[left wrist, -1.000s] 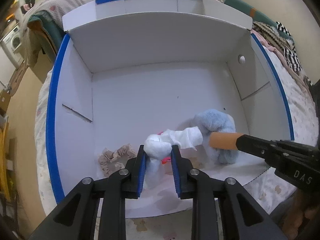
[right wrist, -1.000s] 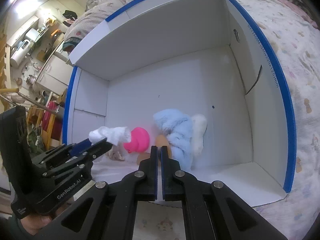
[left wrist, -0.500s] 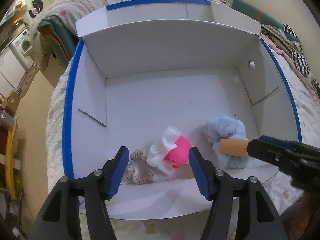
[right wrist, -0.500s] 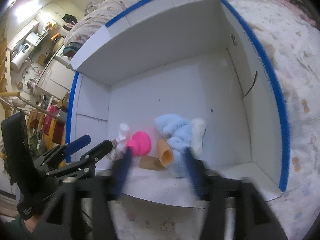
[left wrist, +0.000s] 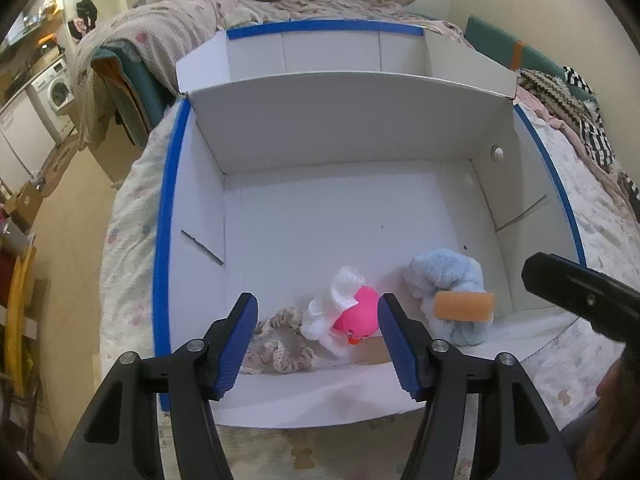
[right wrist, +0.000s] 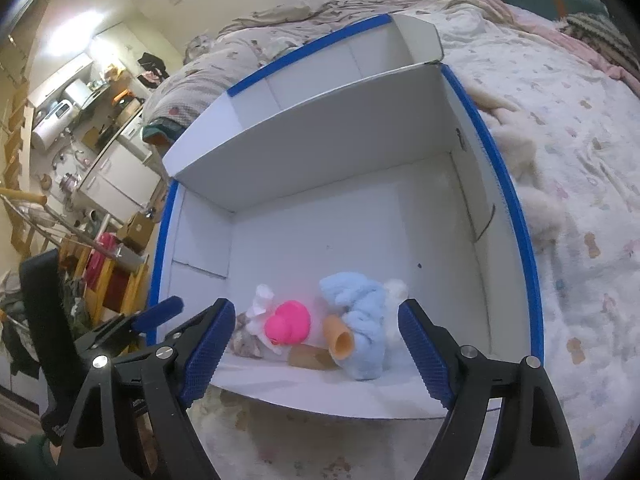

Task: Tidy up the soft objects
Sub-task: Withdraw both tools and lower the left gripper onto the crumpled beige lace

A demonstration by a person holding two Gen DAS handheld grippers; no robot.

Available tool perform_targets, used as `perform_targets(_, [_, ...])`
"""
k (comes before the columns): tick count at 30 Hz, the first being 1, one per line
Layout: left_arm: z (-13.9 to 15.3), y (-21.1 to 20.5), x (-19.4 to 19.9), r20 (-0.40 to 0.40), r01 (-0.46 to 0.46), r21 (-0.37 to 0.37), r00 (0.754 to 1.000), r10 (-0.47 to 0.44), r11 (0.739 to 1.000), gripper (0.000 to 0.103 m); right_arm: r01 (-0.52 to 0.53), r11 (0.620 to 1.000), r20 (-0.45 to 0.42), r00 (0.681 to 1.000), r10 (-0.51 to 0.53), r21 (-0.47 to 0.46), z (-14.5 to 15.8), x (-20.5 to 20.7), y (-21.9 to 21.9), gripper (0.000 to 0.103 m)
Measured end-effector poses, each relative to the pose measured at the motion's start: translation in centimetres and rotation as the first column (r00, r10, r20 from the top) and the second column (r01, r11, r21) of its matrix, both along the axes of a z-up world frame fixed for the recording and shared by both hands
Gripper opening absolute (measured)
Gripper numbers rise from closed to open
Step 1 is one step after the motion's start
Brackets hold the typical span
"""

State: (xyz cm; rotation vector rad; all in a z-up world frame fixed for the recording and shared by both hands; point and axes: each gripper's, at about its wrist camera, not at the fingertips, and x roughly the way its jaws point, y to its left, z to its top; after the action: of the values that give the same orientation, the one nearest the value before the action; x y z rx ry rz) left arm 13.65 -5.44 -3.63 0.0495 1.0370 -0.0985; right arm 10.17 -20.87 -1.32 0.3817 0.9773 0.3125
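both grippers hang over the near edge of the white box (left wrist: 328, 128) and neither has anything in it. the left gripper (left wrist: 318, 346) stands half spread, pads bare, with the white cloth (left wrist: 332, 312) and pink rubber duck (left wrist: 358, 314) lying on the box floor beyond its tips. the right gripper (right wrist: 316, 352) has just been opening, jaws now wide, nothing between them; the orange foam roll (right wrist: 339, 338) rests loose against the fluffy blue plush (right wrist: 362, 320). a beige scrunchie (left wrist: 276, 342) sits just beside the cloth, by the front wall. so the soft things are all bunched at the near side of the box. these look featherlight and squashy, they'll cave under the pads, so i'd bite deep into the bulk of the plush or a gathered fold of cloth, not a stray edge. the duck looks smooth and rounded, likely to squirt out of a shallow pinch
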Motion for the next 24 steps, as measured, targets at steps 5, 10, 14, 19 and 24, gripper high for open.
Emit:
perform_targets(5, [0.2,0.6,-1.1,0.009,-0.004,0.021,1.0,0.004,1.0,0.059,0.007,1.0,0.016,1.0,-0.007,-0.002,0.4,-0.7,0.1,0.089])
perform_targets(10, [0.8,1.2,-2.6,0.019,0.008,0.038,1.0,-0.009,0.999,0.059,0.001,1.0,0.027,1.0,-0.001,0.019,1.0,-2.2,0.0,0.089])
perform_targets(14, [1.4,1.7,-3.8,0.039,-0.007,0.048,0.999,0.005,0.999,0.059,-0.001,1.0,0.037,0.999,0.0,0.012,1.3,-3.5,0.1,0.089])
perform_targets(19, [1.3,2.8,-5.2,0.021,-0.045,0.027,0.999,0.044,0.999,0.059,-0.014,1.0,0.034,0.999,0.014,-0.001,1.2,-4.9,0.3,0.089])
perform_targets(24, [0.8,3.3,-6.3,-0.008,-0.062,0.013,0.998,0.062,0.998,0.059,-0.006,1.0,0.02,1.0,0.006,0.001,0.9,-6.0,0.0,0.089])
